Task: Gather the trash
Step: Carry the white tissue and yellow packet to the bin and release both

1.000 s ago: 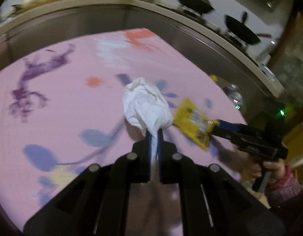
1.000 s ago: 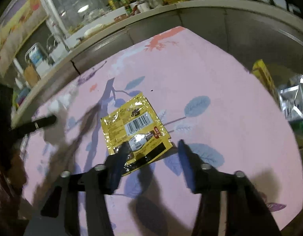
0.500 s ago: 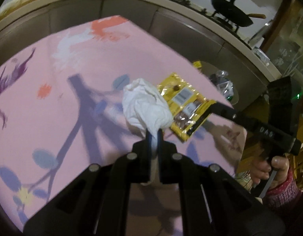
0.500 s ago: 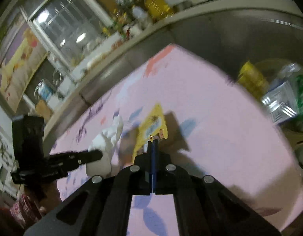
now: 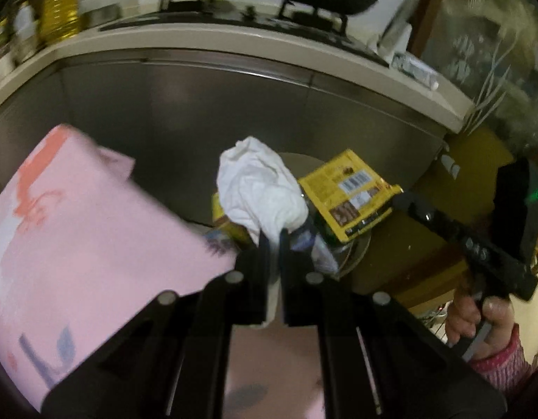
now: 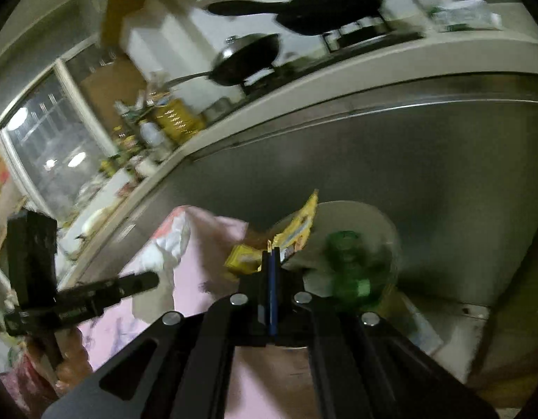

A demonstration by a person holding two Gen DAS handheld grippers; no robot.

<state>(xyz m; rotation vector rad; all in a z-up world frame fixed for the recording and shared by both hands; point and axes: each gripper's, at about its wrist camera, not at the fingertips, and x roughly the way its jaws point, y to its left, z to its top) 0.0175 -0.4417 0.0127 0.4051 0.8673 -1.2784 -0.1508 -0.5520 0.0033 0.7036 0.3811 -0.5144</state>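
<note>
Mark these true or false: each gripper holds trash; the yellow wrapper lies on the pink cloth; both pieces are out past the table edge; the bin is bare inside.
1. Each gripper holds trash: true. The left gripper pinches the white tissue; the right gripper pinches the yellow wrapper.
2. False: the wrapper hangs in the air.
3. True: both are beyond the pink cloth, above the bin.
4. False: a green bottle lies inside.

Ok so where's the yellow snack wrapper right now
In the left wrist view the yellow snack wrapper hangs pinched in the right gripper, off the pink tablecloth, right of the crumpled white tissue and over the trash bin.
</note>
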